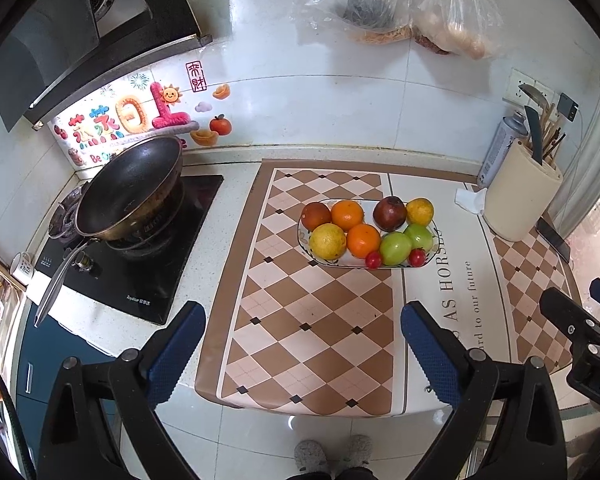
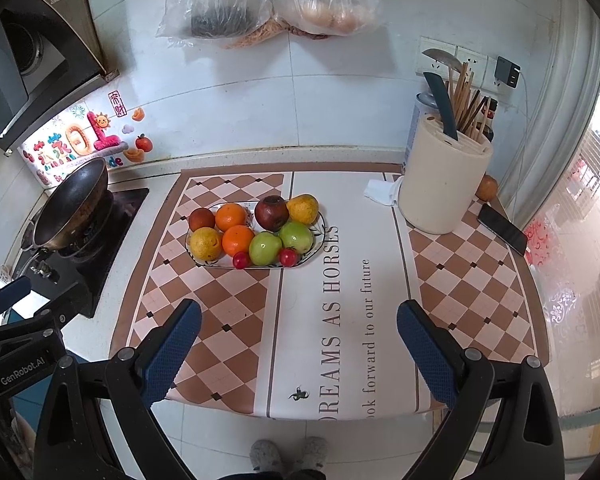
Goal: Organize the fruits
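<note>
Left blue-padded black tongs [image 1: 303,354] and right blue-padded black tongs [image 2: 299,350]: spread wide, empty, low over the checked brown-and-cream mat [image 2: 220,320]. Ahead of both, well apart: oval patterned plate [image 2: 318,246] heaped with oranges, green apples, yellow citrus, dark red fruit. Risk: two small red tomatoes [image 2: 241,260] at the near rim, likely to roll off if nudged. Readable: "GenRobot.AI", "DREAMS AS HORSES", "forward to our future".
</note>
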